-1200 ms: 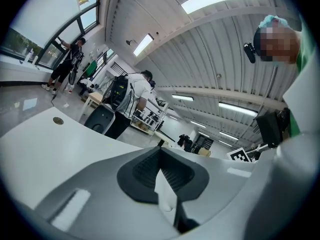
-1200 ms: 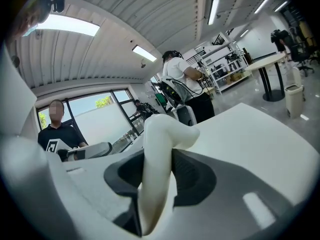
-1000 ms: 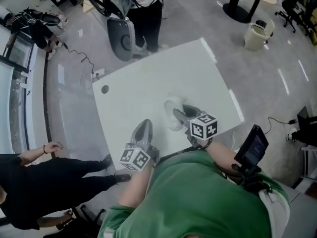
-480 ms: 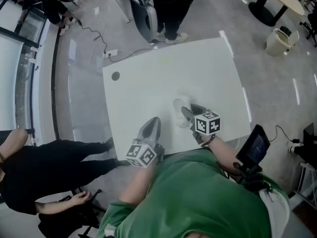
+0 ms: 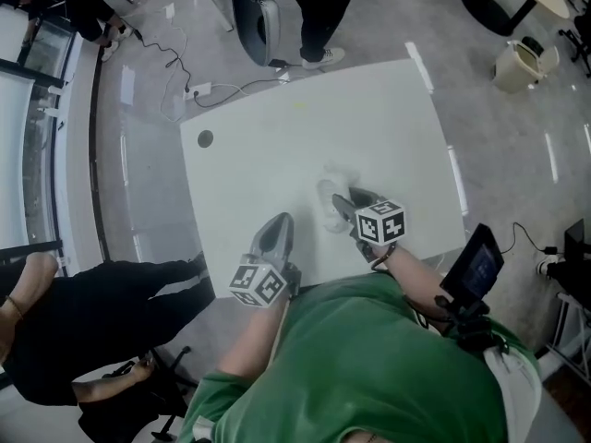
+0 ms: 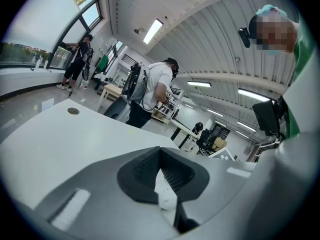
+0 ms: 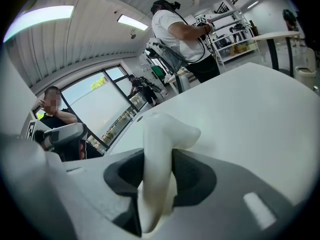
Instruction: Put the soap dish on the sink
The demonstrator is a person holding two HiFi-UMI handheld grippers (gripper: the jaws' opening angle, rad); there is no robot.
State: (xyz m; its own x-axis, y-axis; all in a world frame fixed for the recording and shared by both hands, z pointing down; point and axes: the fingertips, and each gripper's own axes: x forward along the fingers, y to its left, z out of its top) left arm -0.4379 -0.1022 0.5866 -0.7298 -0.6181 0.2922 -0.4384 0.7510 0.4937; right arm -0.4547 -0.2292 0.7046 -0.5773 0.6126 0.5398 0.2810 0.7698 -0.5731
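Soap dish (image 7: 162, 134), white, clamped on edge in my right gripper (image 7: 159, 159). The dark pads press its two broad faces, and its thickness keeps the jaws fairly wide apart. Its long axis runs along the jaw line, fwd and out past the tips. The free end flares toward the right-hand pad and points away from me over the white table (image 7: 250, 109). In head view the dish is a pale shape just ahead of the right tips, above the tabletop; I can't tell whether it touches the table. Left gripper (image 6: 160, 151): tips meet, nothing between the pads, only table seen thru the gap below them. It sits beside the right gripper, on its left, apart from the dish. Person in white shirt (image 6: 150, 91) stands beyond the table's far edge, ahead of both grippers.
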